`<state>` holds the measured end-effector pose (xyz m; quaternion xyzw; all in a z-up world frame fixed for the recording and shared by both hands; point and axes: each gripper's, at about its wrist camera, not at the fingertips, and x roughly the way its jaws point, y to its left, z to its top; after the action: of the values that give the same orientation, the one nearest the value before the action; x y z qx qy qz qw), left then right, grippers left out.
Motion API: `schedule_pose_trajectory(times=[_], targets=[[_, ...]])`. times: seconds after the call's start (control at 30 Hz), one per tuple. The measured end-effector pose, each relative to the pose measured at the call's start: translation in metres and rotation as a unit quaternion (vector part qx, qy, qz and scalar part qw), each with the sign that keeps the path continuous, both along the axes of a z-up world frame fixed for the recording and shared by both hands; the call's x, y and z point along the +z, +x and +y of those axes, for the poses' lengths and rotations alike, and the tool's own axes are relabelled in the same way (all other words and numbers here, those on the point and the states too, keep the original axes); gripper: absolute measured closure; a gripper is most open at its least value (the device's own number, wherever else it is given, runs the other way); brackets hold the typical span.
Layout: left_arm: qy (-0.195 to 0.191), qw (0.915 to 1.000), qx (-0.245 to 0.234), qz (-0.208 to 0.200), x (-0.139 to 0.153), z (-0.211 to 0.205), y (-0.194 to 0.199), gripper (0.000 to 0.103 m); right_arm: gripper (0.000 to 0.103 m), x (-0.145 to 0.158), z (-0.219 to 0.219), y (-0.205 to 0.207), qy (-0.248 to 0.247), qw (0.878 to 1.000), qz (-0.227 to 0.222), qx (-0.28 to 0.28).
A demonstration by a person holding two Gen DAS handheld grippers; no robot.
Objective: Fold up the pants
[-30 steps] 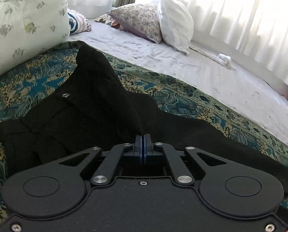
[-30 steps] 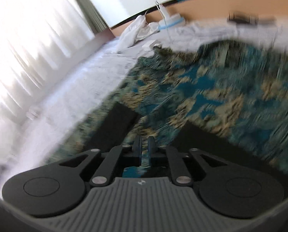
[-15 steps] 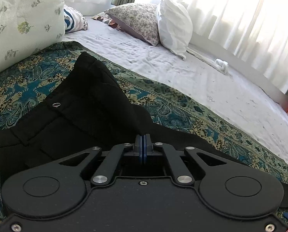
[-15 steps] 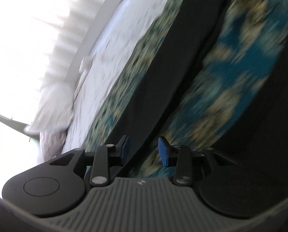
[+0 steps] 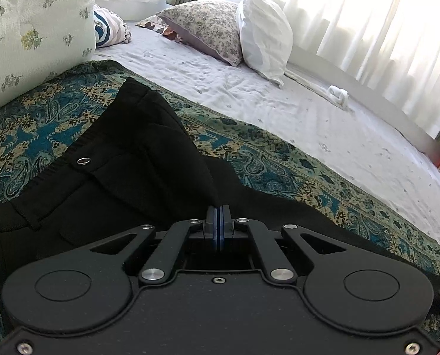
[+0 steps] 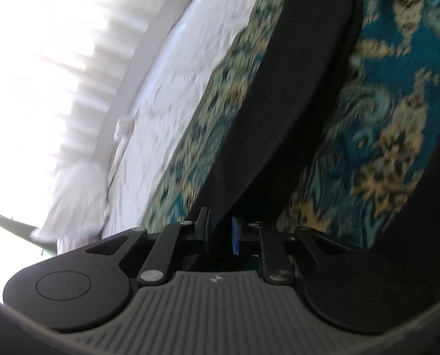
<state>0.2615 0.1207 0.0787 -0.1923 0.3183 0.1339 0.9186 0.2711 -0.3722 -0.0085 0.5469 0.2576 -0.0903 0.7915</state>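
Black pants (image 5: 107,183) lie on a teal and gold patterned blanket (image 5: 27,130) on the bed. The waistband with a metal button (image 5: 84,160) lies to the left. My left gripper (image 5: 219,222) is shut on a raised fold of the pants fabric near the crotch. In the right wrist view one pant leg (image 6: 293,94) runs away from me across the blanket (image 6: 382,124). My right gripper (image 6: 220,230) is open, and the leg's edge passes between its blue pads, which stand apart from it.
A large floral pillow (image 5: 27,29) stands at the far left. A patterned pillow (image 5: 208,29) and a white pillow (image 5: 264,38) lie at the head of the white sheet (image 5: 308,118). Bright curtains (image 5: 382,14) hang behind the bed.
My right gripper swung down to the pant leg, opened, and now straddles its edge with the jaws narrowed. My left gripper stayed shut on the fabric and lowered it slightly.
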Motion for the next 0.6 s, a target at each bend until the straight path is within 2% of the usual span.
schedule_pose_trajectory(times=[0.17,0.27,0.33,0.37,0.43,0.5,0.6], targets=[[0.001,1.0,-0.001,0.003,-0.006,0.002,0.002,0.101,0.079,-0.003,-0.011,0.001,-0.008,0.998,0.013,-0.06],[0.005,1.0,-0.004,0.005,-0.01,0.002,0.002,0.101,0.063,-0.009,-0.02,-0.001,-0.011,0.995,0.019,-0.096],[0.006,0.9999,-0.005,0.008,-0.012,0.002,0.002,0.101,0.06,-0.014,-0.026,0.005,-0.01,0.994,0.017,-0.11],[0.007,0.9999,-0.005,0.009,-0.013,0.002,0.002,0.101,0.061,-0.015,-0.029,0.007,-0.01,0.993,0.015,-0.12],[0.008,0.9999,-0.005,0.012,-0.016,0.003,0.002,0.101,0.073,-0.018,-0.039,0.013,-0.004,0.991,0.008,-0.135],[0.009,0.9999,-0.005,0.013,-0.017,0.002,0.002,0.101,0.093,-0.019,-0.049,0.018,-0.01,0.99,0.017,-0.143],[0.011,0.9999,-0.007,0.004,-0.014,0.001,-0.001,0.101,0.098,-0.012,-0.061,0.017,-0.04,0.987,0.041,-0.153]])
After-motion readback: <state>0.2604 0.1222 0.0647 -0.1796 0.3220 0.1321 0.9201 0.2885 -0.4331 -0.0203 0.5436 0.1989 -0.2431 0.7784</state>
